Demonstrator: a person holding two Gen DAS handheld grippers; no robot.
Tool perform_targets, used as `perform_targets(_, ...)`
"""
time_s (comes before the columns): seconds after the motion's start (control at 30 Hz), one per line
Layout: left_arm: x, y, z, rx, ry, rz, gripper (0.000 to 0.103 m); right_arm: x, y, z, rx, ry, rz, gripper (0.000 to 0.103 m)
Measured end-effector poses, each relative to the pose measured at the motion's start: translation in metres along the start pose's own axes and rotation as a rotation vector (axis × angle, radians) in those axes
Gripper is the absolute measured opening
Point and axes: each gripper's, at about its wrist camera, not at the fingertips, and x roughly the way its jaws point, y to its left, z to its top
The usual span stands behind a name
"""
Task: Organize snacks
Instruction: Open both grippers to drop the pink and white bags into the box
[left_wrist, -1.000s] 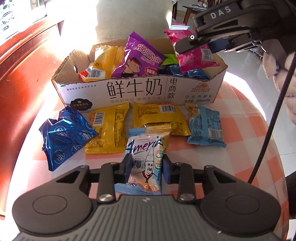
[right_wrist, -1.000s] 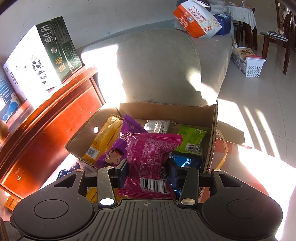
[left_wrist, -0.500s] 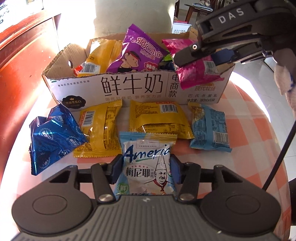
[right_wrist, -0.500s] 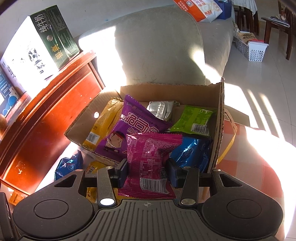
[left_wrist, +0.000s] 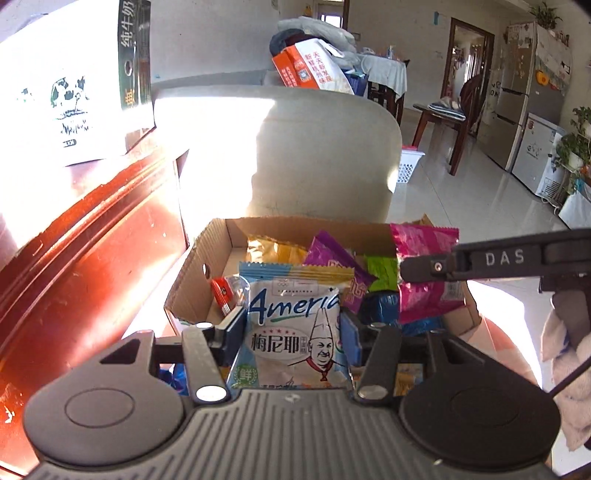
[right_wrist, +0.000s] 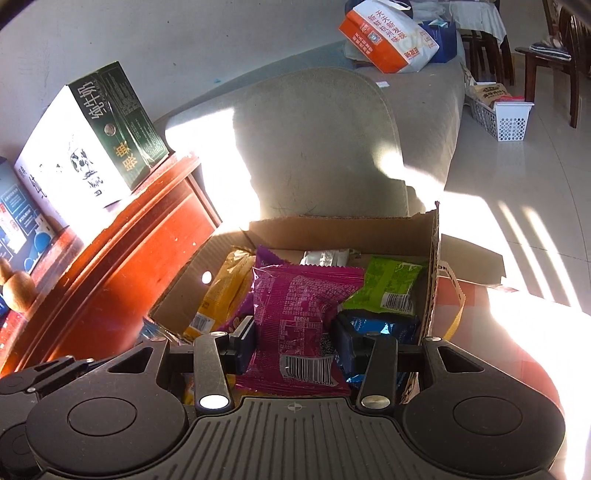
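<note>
Grey sofa back (right_wrist: 314, 147) behind, sunlit patches on it. Red wooden cabinet (right_wrist: 122, 266) at left, milk carton (right_wrist: 92, 136) standing on top. Orange-and-white bag (right_wrist: 384, 40) on sofa further back. White perforated basket (right_wrist: 502, 114) on tiled floor (right_wrist: 517, 177). Wooden chair (left_wrist: 447, 122) beyond; fridge (left_wrist: 532, 85) at far right.

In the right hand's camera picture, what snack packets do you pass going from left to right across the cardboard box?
Yellow packet → magenta packet, clamped in the right gripper → green packet, with a shiny blue packet just below it.
</note>
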Motion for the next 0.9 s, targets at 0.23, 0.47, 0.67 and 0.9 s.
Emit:
perform_targets(0.23,0.027,0.012,0.042,-0.047,-0.078,0.034,0.052,-0.002,-0.008,0.017,0.036,-0.085,-0.003,0.044)
perform_targets(0.47,0.064,0.032,0.045,-0.117,-0.053,0.109,0.09,0.01,-0.022,0.022,0.129,-0.151,-0.073,0.075)
perform_targets(0.67,0.046,0.034,0.046,-0.1,-0.023,0.091,0.097,-0.004,-0.012,0.016,0.051,-0.21,-0.108,0.089)
perform_targets(0.9,0.011,0.041,0.02,-0.042,0.01,0.141,0.101,-0.018,-0.014,-0.001,0.004,-0.124,-0.112,0.092)
